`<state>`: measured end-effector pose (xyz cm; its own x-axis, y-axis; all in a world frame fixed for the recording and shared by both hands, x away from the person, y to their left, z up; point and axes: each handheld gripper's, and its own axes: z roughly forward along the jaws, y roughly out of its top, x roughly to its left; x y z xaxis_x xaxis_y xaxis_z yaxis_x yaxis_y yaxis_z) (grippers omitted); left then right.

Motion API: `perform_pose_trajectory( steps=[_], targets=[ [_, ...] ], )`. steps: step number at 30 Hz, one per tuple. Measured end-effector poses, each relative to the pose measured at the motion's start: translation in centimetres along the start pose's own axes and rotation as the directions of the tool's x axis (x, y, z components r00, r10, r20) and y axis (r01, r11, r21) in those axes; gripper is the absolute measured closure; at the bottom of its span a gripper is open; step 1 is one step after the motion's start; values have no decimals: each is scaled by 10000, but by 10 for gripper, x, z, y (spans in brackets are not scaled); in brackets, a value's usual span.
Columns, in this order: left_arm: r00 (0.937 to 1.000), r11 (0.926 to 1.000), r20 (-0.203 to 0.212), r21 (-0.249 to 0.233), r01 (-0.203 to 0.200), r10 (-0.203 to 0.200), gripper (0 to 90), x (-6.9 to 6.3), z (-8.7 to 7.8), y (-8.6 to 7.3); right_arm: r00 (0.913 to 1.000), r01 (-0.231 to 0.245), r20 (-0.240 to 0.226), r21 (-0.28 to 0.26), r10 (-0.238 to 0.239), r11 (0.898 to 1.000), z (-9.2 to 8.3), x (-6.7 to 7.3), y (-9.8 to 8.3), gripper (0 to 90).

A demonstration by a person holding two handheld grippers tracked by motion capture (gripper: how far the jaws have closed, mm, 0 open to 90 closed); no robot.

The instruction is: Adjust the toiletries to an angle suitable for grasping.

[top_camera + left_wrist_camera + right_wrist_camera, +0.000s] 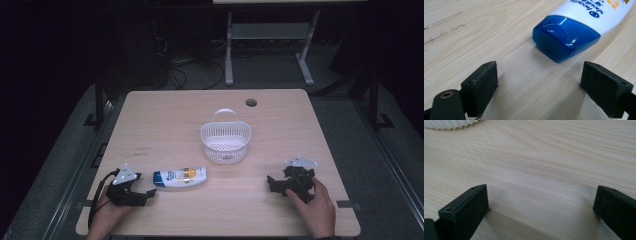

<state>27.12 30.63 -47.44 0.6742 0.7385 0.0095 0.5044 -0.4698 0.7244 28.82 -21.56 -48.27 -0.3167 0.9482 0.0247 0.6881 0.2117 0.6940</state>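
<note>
The shampoo bottle [180, 177] lies flat near the table's [165, 115] front edge, long axis running left-right, blue cap [565, 37] toward the left gripper [145, 194], whose jaws gape wide with nothing between them. The right gripper [272, 184] is likewise wide open, gripping nothing.

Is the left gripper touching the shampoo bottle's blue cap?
Apart. The left gripper view shows bare table between the open left gripper and the blue cap.

Wood table [150, 115] w/ shampoo bottle [180, 177], basket [226, 141]
</note>
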Motion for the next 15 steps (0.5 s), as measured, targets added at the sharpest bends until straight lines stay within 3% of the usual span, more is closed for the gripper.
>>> perform_pose_trajectory(
  steps=[2,3,5,7,8,9,10,15],
  targets=[
    [9999,10000,115,-8,4,-4,150,0,-1,0,10000,-1,0,0,1,10000,0,0,0,0],
    [9997,10000,241,6,80,-80,202,0,-4,1,10000,1,1,0,-1,10000,0,0,0,0],
    [9996,10000,271,-16,64,-63,221,-2,-5,1,10000,-1,0,0,1,10000,0,0,0,0],
    [9994,10000,335,-74,-11,13,322,-4,-9,3,10000,-2,-1,0,2,10000,0,0,0,0],
    [9992,9999,405,-101,4,0,322,-6,-12,5,10000,-2,-1,0,2,10000,0,0,0,0],
    [9986,9999,516,-149,78,-70,432,-7,-14,6,10000,-1,-2,-1,1,10000,0,0,0,0],
    [9981,9998,613,-174,99,-88,432,-9,-16,7,10000,-1,-2,-1,1,10000,0,0,0,0],
    [9948,9998,1021,-193,41,-21,752,-16,-24,11,10000,5,-6,0,-5,10000,0,0,0,0]
  ],
)
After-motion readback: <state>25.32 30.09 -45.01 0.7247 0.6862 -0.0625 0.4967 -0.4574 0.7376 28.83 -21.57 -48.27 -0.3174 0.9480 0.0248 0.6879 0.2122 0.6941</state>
